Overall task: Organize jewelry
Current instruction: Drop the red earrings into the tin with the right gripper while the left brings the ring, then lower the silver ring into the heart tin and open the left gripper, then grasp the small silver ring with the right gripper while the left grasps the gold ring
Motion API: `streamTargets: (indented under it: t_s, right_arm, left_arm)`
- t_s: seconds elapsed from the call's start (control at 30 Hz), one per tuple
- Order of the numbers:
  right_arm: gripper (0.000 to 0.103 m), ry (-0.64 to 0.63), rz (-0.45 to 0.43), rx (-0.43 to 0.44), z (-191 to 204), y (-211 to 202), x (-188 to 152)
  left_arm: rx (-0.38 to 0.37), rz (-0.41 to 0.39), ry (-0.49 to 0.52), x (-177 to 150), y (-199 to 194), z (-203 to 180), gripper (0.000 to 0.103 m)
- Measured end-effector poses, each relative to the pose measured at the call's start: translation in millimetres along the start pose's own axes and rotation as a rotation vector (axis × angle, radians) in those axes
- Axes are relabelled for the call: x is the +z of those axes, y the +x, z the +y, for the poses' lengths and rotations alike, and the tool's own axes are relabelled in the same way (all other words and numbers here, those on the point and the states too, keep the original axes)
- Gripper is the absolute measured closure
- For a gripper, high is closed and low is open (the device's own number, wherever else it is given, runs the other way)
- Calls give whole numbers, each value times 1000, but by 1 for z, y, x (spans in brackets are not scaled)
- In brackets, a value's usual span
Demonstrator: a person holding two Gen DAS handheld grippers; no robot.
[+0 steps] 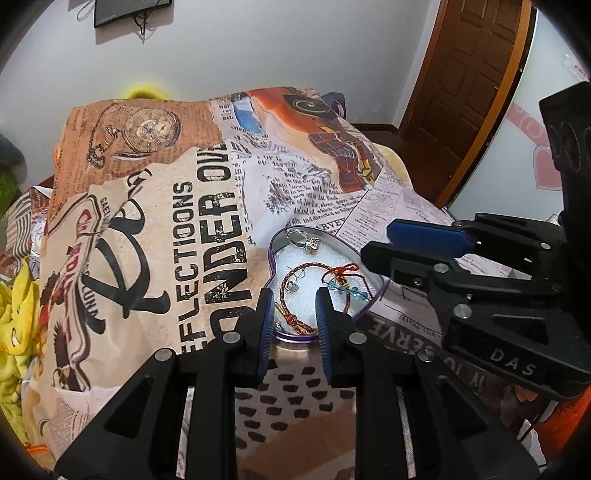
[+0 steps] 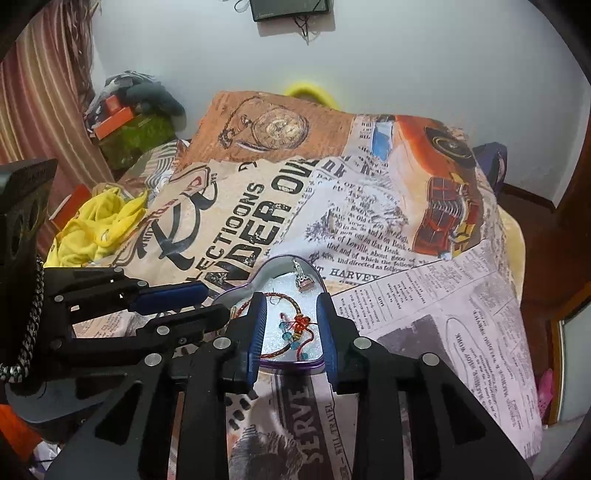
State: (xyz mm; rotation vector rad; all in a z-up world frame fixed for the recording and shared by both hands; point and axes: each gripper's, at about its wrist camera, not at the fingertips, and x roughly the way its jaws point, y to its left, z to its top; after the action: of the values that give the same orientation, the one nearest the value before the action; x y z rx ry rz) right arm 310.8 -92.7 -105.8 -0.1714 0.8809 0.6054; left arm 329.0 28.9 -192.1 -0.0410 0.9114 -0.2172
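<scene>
Both hand-held grippers hover over a heart-shaped purple tin (image 2: pixel 291 363) lined with white foam, lying just ahead of their fingertips on a newspaper-print cloth (image 2: pixel 436 306). The right gripper (image 2: pixel 291 332) has its jaws apart and empty above a braided red cord bracelet with blue beads (image 2: pixel 295 328); the left gripper (image 1: pixel 293 314) is likewise parted, gripping nothing. A clean release probably means lifting straight up, so no cord snags.

Newspaper-and-vintage-car print cloth (image 1: pixel 155 206) covers the surface. Crumpled yellow fabric (image 2: pixel 99 225) lies off its left edge. Brown panelled wooden door (image 1: pixel 472 74) at right. Dark rectangular frame (image 2: pixel 291 9) hangs on white wall (image 2: pixel 406 55).
</scene>
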Motion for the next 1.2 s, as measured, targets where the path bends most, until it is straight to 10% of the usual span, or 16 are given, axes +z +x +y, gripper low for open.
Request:
streamTargets:
  t_s: [0.73,1.2]
  right_arm:
    - [78,8,-90,-52,25,-90,-37]
    - [78,55,27,-64,22,-81,-98]
  left_arm:
    - [50,-125,48,-34,-108,-26,71]
    - [29,-31,32,-80,-94,-34,64]
